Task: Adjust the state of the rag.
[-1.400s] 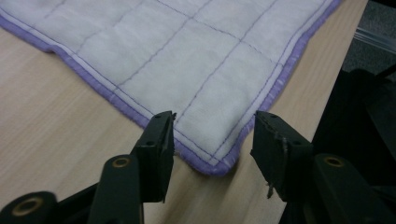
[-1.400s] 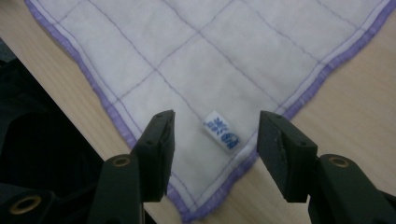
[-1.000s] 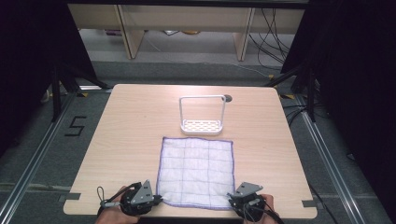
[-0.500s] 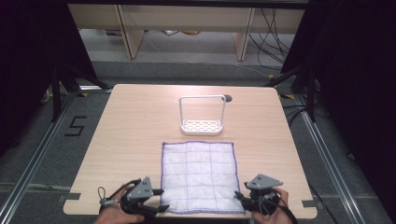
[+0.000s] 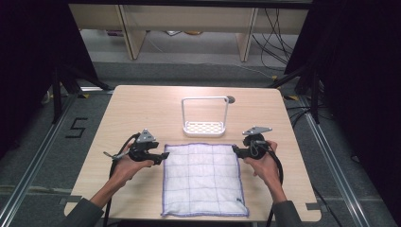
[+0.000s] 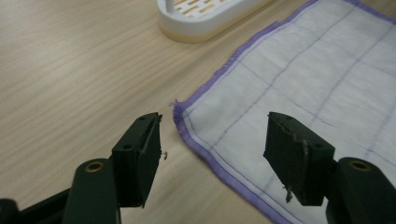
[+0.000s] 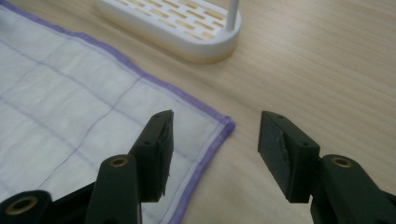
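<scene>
Lining up both far corners of the cloth (image 5: 203, 178) lying flat on the table (image 5: 142, 104), left gripper (image 6: 212, 149) and right gripper (image 7: 212, 149) just opened wide, empty; next, probably pinching each corner.

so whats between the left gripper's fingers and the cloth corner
Bare table, seen in the left gripper view. The open left gripper straddles the cloth corner; neither finger touches it.

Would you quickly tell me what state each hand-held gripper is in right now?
Left hand-held gripper: open, jaws just widened, astride the cloth corner, holding nothing.
Right hand-held gripper: open, jaws just widened, holding nothing.
</scene>
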`<action>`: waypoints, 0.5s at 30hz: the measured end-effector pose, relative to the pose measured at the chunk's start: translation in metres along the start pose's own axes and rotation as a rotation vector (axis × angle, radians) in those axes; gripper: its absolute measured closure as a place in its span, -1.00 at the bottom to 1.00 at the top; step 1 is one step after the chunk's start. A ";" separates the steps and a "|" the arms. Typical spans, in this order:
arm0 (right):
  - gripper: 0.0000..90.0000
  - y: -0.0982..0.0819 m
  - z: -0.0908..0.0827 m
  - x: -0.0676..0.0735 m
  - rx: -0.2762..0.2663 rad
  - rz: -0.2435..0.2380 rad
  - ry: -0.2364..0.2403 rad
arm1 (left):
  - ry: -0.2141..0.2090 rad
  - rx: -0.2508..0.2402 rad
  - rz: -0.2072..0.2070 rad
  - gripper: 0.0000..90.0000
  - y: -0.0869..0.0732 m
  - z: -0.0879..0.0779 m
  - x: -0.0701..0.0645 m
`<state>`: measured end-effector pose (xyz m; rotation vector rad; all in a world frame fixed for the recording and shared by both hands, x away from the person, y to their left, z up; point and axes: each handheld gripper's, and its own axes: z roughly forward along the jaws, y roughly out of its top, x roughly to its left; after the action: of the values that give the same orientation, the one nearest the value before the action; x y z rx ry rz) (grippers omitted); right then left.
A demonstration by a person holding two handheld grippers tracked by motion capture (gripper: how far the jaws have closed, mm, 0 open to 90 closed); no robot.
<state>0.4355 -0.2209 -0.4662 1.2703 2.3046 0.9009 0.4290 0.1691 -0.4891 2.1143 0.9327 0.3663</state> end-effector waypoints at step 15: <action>0.14 0.006 0.048 -0.004 0.110 0.011 -0.005 | 0.005 0.047 -0.005 0.07 0.003 0.027 0.012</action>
<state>0.4694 -0.2047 -0.4969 1.3294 2.3739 0.7829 0.4532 0.1620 -0.5057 2.1542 0.9578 0.3503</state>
